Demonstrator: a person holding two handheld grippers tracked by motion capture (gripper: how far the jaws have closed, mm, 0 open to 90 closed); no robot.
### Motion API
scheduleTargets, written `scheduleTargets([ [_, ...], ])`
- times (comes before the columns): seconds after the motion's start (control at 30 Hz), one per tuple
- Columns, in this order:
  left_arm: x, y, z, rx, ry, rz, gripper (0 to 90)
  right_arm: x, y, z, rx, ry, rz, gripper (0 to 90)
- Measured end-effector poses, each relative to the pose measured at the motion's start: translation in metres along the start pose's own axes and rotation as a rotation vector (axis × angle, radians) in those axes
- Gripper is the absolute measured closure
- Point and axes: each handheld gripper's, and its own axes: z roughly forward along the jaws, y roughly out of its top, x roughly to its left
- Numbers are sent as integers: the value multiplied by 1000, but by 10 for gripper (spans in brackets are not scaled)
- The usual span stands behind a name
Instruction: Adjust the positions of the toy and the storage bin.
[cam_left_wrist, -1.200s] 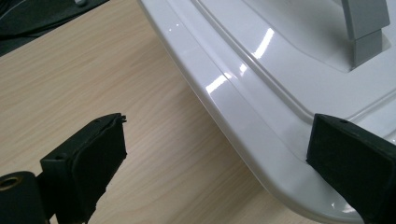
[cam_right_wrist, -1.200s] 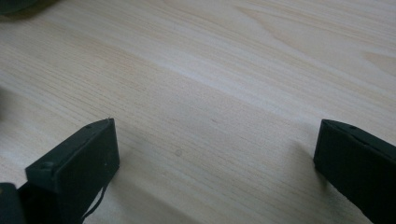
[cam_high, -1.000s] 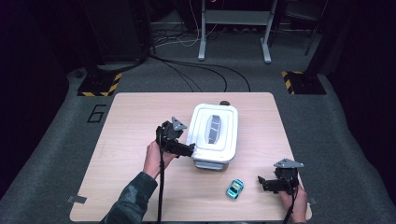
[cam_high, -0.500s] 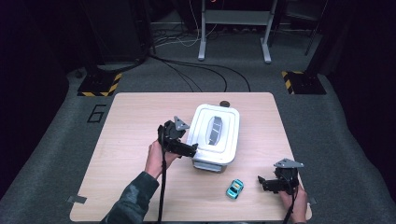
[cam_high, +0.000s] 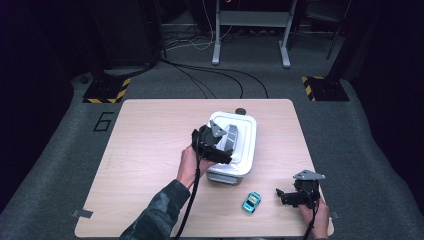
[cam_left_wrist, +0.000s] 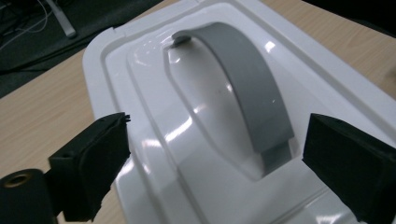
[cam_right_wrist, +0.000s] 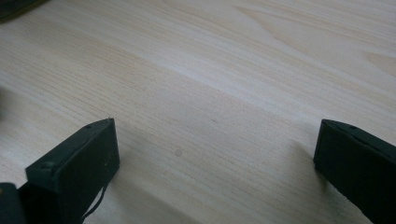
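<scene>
A white lidded box (cam_high: 242, 148) sits mid-table, with a grey arched handle (cam_left_wrist: 252, 93) sunk into its lid (cam_left_wrist: 154, 154). My left gripper (cam_high: 226, 152) hovers over the lid's left side. In the left gripper view its jaws (cam_left_wrist: 219, 140) straddle the near end of the handle without touching it. They have just been closing a little and still stand wide, open. My right gripper (cam_high: 281, 195) rests low near the table's front right corner, pointing left, open over bare wood (cam_right_wrist: 215, 144). A small teal toy car (cam_high: 251, 201) lies just left of it.
The light wooden table (cam_high: 150, 150) has free room on its left half. A small dark round object (cam_high: 240, 111) sits at the box's far edge. Cables trail from both grippers toward the front edge. Grey carpet and stand legs lie beyond the table.
My left gripper has moved right, from beside the box to over its lid and handle. The right gripper and the toy car have stayed put.
</scene>
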Motion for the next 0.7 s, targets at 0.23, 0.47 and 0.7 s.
scheduleTargets([
  [0.23,-11,3,11,-3,-3,19,375,0,0,0,1,0,3,0],
  [0.47,-12,-3,8,-19,-35,50,562,0,0,0,0,0,4,0],
  [0.7,-4,-11,4,-31,-47,31,598,0,0,0,0,0,3,0],
])
